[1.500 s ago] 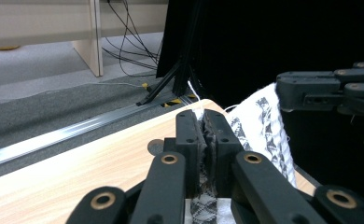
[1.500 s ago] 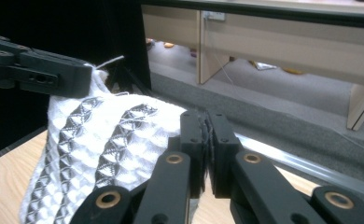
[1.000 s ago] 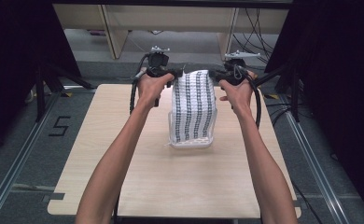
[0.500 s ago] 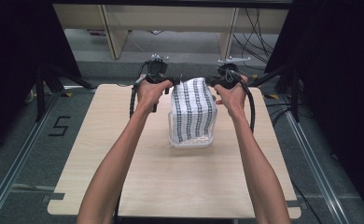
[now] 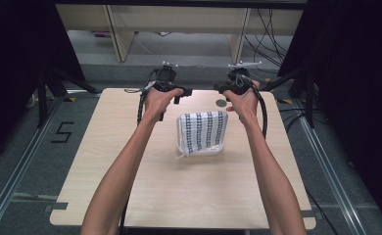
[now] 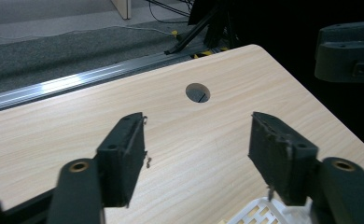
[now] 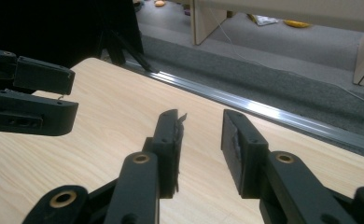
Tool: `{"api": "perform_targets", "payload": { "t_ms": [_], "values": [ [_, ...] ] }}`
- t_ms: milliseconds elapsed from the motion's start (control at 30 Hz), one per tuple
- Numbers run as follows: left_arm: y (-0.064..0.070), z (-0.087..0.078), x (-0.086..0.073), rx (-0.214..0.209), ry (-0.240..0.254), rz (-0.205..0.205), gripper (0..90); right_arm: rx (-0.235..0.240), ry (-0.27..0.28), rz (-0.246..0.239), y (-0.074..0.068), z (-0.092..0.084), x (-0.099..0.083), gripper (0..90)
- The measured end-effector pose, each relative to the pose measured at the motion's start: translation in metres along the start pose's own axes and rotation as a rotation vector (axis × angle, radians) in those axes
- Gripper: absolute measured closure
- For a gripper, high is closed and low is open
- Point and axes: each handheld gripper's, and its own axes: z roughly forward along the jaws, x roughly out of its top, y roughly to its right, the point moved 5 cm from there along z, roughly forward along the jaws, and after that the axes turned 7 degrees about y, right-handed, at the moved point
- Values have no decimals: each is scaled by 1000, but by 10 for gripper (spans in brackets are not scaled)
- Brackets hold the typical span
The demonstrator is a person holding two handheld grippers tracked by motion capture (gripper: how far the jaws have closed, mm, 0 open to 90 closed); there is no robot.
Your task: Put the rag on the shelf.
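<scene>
Patterned cloth (image 5: 202, 133) | folded on table (image 5: 130, 196) | between, nearer than both tools, untouched

Even overhead light, dark edges (soft focus), faint shadows

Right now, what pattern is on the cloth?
White cloth with rows of black marks, clearest in the high view.

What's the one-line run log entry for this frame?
left gripper: open, jaws just opened, nothing between | right gripper: open, jaws just opening, nothing between | folded patterned cloth: released, lying on table between hands
</scene>
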Motion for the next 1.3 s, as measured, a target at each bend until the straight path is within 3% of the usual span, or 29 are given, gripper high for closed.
{"api": "perform_targets", "payload": {
  "t_ms": [67, 200, 433, 500, 533, 700, 767, 800, 833, 1300],
  "values": [
    [1, -2, 0, -9, -5, 6, 343, 4, 0, -17, 1, -2, 0, 661],
    [6, -7, -3, -31, -4, 16, 335, 9, 2, -2, 1, -7, -2, 636],
    [4, -14, -9, -41, -9, 13, 312, 17, 10, -7, 5, -17, -3, 605],
    [2, -18, -10, -35, -10, 18, 305, 14, 15, -42, 7, -21, -3, 595],
    [2, -21, -11, -36, -6, 19, 305, 23, 7, -18, 5, -23, -3, 591],
    [1, -33, -12, -43, 6, 20, 303, 37, 18, -53, 3, -32, -1, 574],
    [0, -37, -13, -40, 9, 21, 292, 43, 14, -43, 0, -36, 0, 570],
    [1, -39, -13, -44, 14, 9, 288, 38, 14, -67, 1, -38, 1, 567],
    [1, -40, -14, -45, 16, 7, 287, 43, 15, -56, -2, -39, 1, 562],
    [9, -60, -22, -75, 20, 28, 265, 68, 25, -56, -9, -55, -3, 395]
  ]
}}
